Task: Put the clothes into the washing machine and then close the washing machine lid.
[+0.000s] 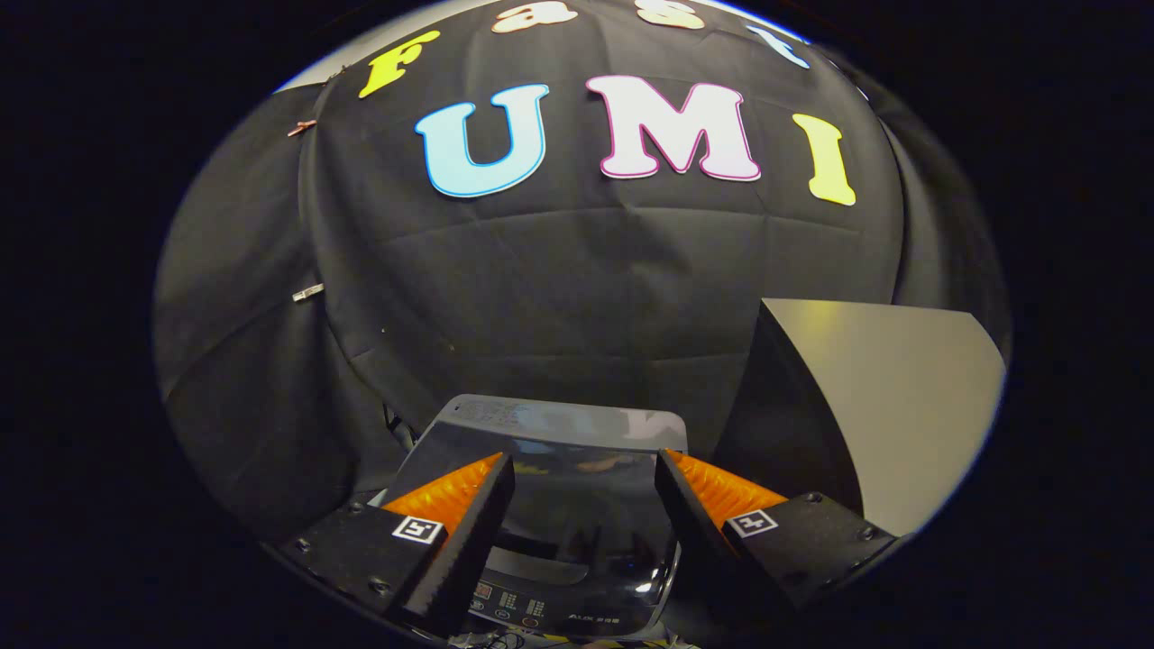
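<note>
Gripper (pixel 584 469) is spread wide, nothing between the fingers and neither finger touching anything. It hangs above the washing machine (pixel 559 505), looking down and forward over it.

Washing machine sits directly below and just ahead of the fingers, seen through the gap between them. Its lid (pixel 577 487) is down: a dark glossy panel lying flat across the top and showing reflections. Pale grey back edge of the machine's top runs beyond the fingertips, close to the booth wall. Control panel (pixel 541 608) with small buttons runs along the front edge of the machine's top, nearest the gripper, partly hidden behind the left finger. Cannot read the buttons or tell their state.

Can't make out any clothes here; the lid is too dark and reflective to tell what's inside the drum.

To the right of the machine stands a box-like cabinet (pixel 892 397) with a light flat top and a dark side facing the machine. It's just beside the machine's right edge; cannot tell whether they touch. Right finger overlaps the cabinet's lower corner in view.

Black cloth wall (pixel 577 297) hangs behind both, draped with creases. A small clip (pixel 307 292) pins the cloth to the left of the machine, higher up.
</note>
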The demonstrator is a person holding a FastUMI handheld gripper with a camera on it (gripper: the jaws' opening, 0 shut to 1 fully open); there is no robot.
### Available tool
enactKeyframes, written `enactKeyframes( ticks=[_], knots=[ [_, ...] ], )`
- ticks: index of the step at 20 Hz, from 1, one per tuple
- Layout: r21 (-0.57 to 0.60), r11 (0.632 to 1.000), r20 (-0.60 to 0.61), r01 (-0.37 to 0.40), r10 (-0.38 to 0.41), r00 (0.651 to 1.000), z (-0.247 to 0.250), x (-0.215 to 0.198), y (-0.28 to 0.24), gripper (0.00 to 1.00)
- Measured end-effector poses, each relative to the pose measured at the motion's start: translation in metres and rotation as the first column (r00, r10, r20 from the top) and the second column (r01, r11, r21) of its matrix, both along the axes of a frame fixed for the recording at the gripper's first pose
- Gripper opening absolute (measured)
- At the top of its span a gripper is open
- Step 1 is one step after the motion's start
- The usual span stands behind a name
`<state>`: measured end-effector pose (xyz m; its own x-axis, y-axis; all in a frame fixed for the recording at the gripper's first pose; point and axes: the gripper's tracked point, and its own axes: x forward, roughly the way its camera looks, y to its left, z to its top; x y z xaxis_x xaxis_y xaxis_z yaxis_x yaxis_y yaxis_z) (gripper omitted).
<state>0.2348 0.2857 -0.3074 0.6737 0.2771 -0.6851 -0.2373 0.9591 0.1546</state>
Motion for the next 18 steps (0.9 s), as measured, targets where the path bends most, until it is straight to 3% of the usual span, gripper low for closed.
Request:
enactKeyframes(
  ticks=[12, 18],
  knots=[
    [0.007, 1.000, 0.047, -0.028, 0.028, 0.998, 0.033, -0.026, -0.009, 0.98],
    [0.037, 0.997, 0.160, -0.065, 0.059, 0.985, 0.089, -0.055, -0.020, 0.99]
  ],
)
